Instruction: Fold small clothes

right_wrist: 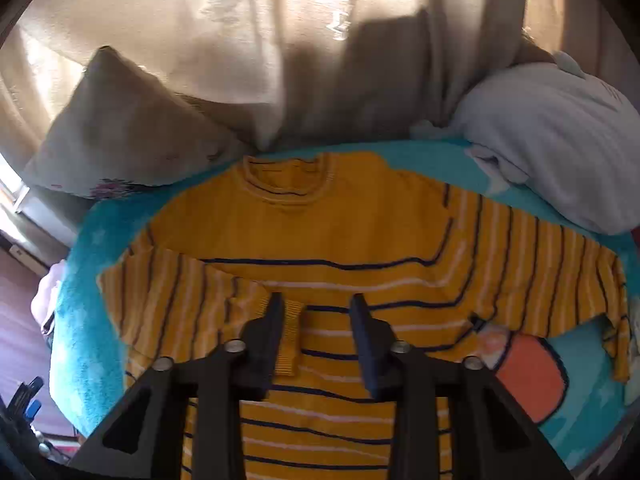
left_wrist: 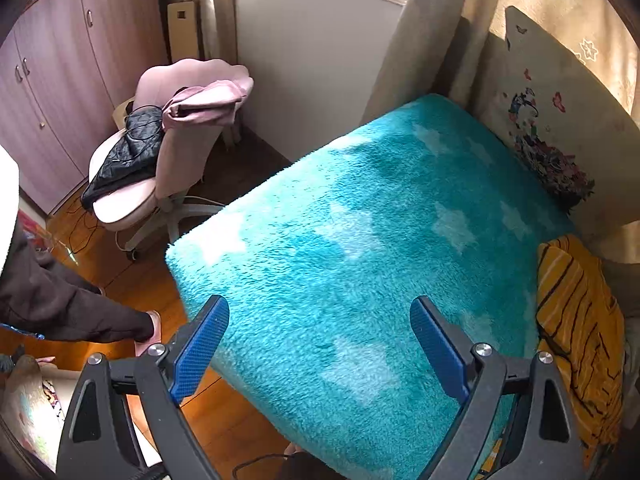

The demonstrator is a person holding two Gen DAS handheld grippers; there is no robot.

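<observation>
the yellow striped sweater [right_wrist: 320, 240] lies flat, front up, on the turquoise fleece blanket [right_wrist: 80, 320] that covers the bed, collar toward the curtain. its left-hand sleeve [right_wrist: 192, 300] in the right wrist view is folded in across the chest, and its ribbed cuff [right_wrist: 290, 340] lies between the fingers of the right gripper [right_wrist: 316, 308]. those jaws stand partly spread, and the pads do not press the cuff. the cuff's left edge is hidden behind the left finger, so i can't tell whether it touches that pad. the other sleeve [right_wrist: 560, 280] runs out toward the right edge, where its end droops over a patch of orange and pale print on the blanket that i can't make out. the sweater's hem is cut off behind the gripper frame.

the left gripper [left_wrist: 320, 320] hangs over a bare stretch of the blanket near the bed's corner, jaws wide apart and holding nothing. from there only a crumpled edge of the sweater shows at the far right.

a grey pillow [right_wrist: 120, 132] leans against the beige curtain [right_wrist: 280, 40] at the head of the bed, and a pale blue bundle [right_wrist: 560, 140] sits to the right. a decorated board [left_wrist: 552, 112] stands beside the bed. off the bed, a pink chair [left_wrist: 168, 152] carries a pink garment and a black bag. a person's dark sleeve [left_wrist: 60, 304] reaches in from the left, above the wooden floor [left_wrist: 132, 280].
</observation>
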